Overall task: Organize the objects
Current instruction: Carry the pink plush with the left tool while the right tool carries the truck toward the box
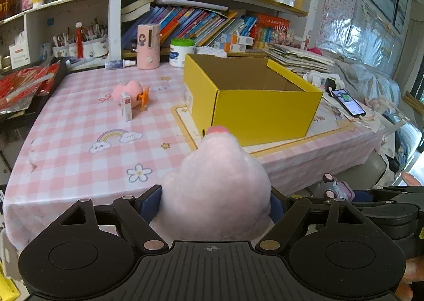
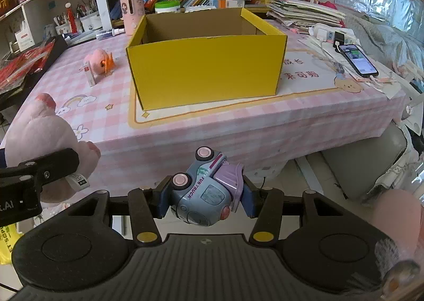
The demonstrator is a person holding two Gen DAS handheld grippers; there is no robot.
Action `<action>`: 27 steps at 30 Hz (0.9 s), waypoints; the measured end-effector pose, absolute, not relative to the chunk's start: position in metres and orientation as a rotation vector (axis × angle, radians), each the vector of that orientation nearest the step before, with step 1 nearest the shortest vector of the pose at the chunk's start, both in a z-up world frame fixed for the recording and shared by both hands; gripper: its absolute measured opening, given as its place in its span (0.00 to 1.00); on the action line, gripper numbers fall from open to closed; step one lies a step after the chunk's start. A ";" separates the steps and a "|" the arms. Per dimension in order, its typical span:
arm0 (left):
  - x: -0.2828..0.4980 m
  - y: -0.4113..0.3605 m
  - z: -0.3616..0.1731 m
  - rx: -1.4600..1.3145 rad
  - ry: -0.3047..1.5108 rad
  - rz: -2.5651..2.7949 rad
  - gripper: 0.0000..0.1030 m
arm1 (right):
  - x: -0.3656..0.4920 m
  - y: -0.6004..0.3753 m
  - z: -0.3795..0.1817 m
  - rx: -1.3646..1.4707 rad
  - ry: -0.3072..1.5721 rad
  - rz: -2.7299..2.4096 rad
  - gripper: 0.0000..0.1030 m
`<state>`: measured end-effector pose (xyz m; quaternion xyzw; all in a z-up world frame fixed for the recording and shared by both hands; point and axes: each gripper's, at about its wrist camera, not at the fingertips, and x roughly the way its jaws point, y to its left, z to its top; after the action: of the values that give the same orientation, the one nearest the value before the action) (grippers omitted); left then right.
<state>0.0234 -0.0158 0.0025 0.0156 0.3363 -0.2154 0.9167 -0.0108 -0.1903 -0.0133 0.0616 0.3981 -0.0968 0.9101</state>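
In front of the table, the left tool (image 1: 216,203) grips a plush toy (image 1: 214,184) lengthwise toward the box (image 1: 254,99); the right tool (image 2: 202,200) grips a sideways-tipped truck (image 2: 204,189).

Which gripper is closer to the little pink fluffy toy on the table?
Left. The left gripper, holding the pink plush, is at the table edge on the fluffy toy's side. The right gripper, holding the toy truck, is farther right.

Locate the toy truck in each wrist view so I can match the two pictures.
Left wrist view: toy truck at lower right, partly hidden behind the left gripper's linkage.
Right wrist view: toy truck at lower centre, clamped in the right gripper.
Shared landmark: yellow cardboard box.
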 end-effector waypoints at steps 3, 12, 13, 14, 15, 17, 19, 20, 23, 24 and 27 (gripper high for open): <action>0.027 -0.021 0.003 0.032 0.692 -0.445 0.79 | -0.006 -0.196 -0.012 0.129 0.820 -0.199 0.48; 0.037 -0.031 0.005 0.033 0.694 -0.443 0.79 | 0.006 -0.207 -0.011 0.132 0.823 -0.197 0.48; 0.038 -0.032 0.005 0.032 0.692 -0.444 0.79 | 0.008 -0.209 -0.011 0.133 0.823 -0.198 0.48; 0.040 -0.034 0.006 0.032 0.691 -0.444 0.79 | 0.009 -0.210 -0.011 0.134 0.822 -0.199 0.48; 0.043 -0.036 0.006 0.032 0.689 -0.445 0.79 | 0.011 -0.212 -0.011 0.135 0.821 -0.200 0.48; 0.047 -0.040 0.007 0.033 0.687 -0.446 0.79 | 0.014 -0.217 -0.011 0.138 0.819 -0.204 0.48; 0.050 -0.043 0.007 0.036 0.686 -0.449 0.79 | 0.018 -0.221 -0.011 0.143 0.819 -0.208 0.48; 0.051 -0.045 0.007 0.038 0.686 -0.451 0.79 | 0.019 -0.222 -0.011 0.145 0.819 -0.209 0.48; 0.055 -0.050 0.007 0.044 0.686 -0.457 0.79 | 0.024 -0.227 -0.012 0.151 0.820 -0.213 0.48; 0.057 -0.052 0.007 0.044 0.685 -0.460 0.79 | 0.025 -0.228 -0.012 0.153 0.820 -0.214 0.48; 0.060 -0.056 0.011 0.036 0.674 -0.469 0.79 | 0.030 -0.234 -0.011 0.159 0.817 -0.218 0.48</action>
<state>0.0600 -0.0558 0.0106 0.0175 0.3275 -0.2280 0.9168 0.0302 -0.2339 -0.0109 0.0772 0.3959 -0.1056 0.9089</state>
